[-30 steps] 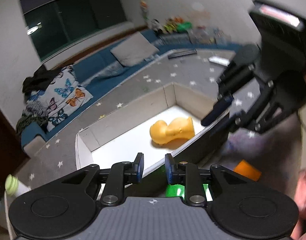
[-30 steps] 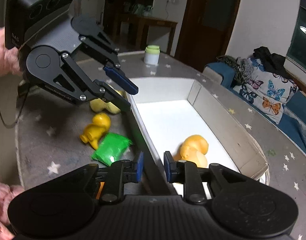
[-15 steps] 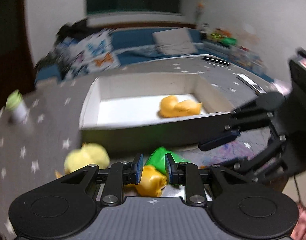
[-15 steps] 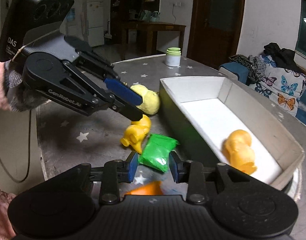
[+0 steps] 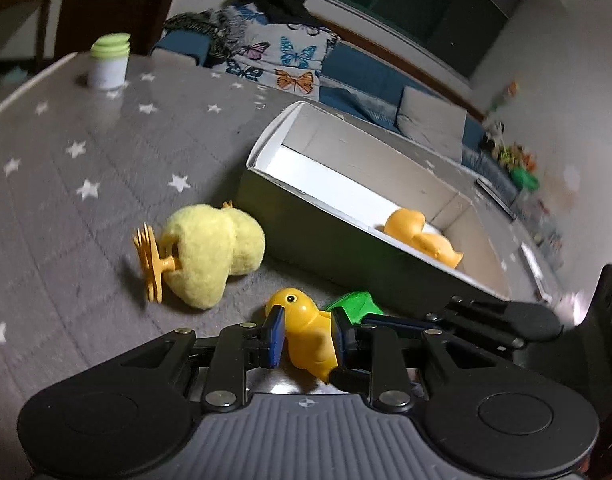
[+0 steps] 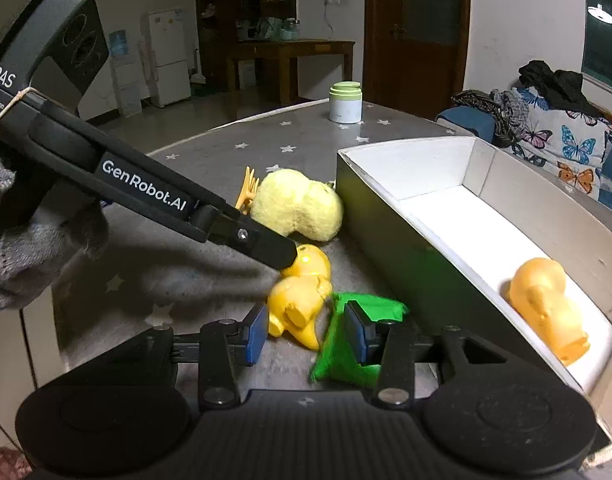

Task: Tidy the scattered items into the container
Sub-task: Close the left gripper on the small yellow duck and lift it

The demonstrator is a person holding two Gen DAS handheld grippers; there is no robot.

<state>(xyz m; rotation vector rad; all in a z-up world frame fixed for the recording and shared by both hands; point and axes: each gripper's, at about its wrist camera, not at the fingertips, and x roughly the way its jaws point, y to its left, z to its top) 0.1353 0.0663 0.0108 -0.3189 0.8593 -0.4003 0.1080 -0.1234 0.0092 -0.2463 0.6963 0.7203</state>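
Jaws of left gripper (image 5: 308, 338) around glossy plastic duck (image 5: 306, 330), fuzzy plush duck (image 5: 209, 254) beside, perhaps touching.

The green packet (image 5: 356, 304) is mostly hidden behind the left hand-held gripper (image 5: 308, 336) in the left wrist view. Shelf clutter (image 5: 514, 160) at far right is blurred. Whether the pads (image 5: 274, 334) touch the duck (image 5: 306, 330) is unclear.

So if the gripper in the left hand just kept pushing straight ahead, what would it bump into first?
Probably the yellow plastic duck, already between the left gripper pads. Beyond it lies the green packet, then the white box wall.
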